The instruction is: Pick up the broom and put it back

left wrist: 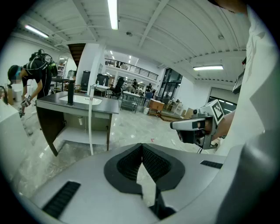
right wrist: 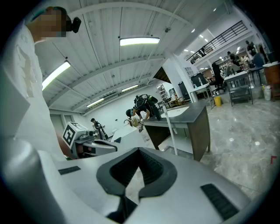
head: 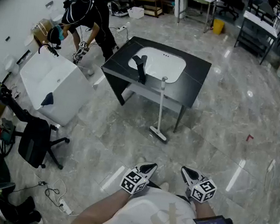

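Note:
A white broom (head: 161, 106) stands on the floor, leaning against the front edge of a dark table (head: 197, 73) with a white sink. Its head (head: 158, 133) rests on the tiles. My left gripper (head: 148, 166) and right gripper (head: 187, 171) are held side by side close to my body, well short of the broom, both shut and empty. In the left gripper view the broom handle (left wrist: 90, 124) rises ahead at left, with the right gripper (left wrist: 192, 127) at right. In the right gripper view the handle (right wrist: 171, 131) leans on the table, and the left gripper (right wrist: 92, 146) shows at left.
A person in black (head: 86, 16) bends over a tilted white panel (head: 55, 86) left of the table. A black office chair (head: 36, 142) and floor cables (head: 56, 195) lie at left. A black faucet (head: 141, 69) stands in the sink. Bare tiled floor (head: 202, 143) lies between me and the broom.

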`<state>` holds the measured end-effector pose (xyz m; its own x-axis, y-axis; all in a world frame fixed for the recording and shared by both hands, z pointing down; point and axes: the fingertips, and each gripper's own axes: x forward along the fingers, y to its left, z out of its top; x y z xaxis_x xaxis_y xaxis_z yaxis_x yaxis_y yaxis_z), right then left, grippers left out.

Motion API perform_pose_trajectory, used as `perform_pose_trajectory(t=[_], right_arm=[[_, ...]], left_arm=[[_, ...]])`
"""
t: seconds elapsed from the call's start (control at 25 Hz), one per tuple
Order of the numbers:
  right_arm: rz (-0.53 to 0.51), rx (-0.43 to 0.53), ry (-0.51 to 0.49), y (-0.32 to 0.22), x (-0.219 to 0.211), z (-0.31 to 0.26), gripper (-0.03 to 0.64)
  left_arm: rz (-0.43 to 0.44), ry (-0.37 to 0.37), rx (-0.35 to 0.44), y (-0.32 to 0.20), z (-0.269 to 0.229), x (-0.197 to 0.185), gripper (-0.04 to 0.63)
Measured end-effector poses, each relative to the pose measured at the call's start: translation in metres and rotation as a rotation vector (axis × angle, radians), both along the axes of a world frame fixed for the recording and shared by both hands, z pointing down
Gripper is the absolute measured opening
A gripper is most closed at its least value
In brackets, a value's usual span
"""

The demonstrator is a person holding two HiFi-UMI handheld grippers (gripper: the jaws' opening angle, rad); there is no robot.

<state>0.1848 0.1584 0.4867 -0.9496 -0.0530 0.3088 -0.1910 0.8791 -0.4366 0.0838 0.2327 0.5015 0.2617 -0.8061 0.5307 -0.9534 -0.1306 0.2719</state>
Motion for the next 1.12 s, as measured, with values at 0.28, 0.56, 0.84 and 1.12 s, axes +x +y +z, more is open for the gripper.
perform_pose_trajectory(t=[0.28, 0.56, 0.84, 1.12], right_arm=[[0.009, -0.001, 0.009, -0.002, -0.006, -0.003, 0.017], [0.023, -0.014, 0.019, -0.002, -0.016, 0.001, 0.017], [0.053, -0.023, 0.033, -0.014, -0.035, 0.003, 0.017], [0.072, -0.026, 0.038, -0.032, -0.061, 0.002, 0.017]], left_arm=[[-0.015, -0.018, 0.000, 0.005, -0.010, -0.008, 0.012], [-0.011, -0.022, -0.013, 0.006, -0.009, -0.023, 0.012], [0.010, -0.014, -0.011, -0.007, -0.007, -0.043, 0.012], [0.028, 0.001, -0.012, -0.024, -0.002, -0.067, 0.012]])
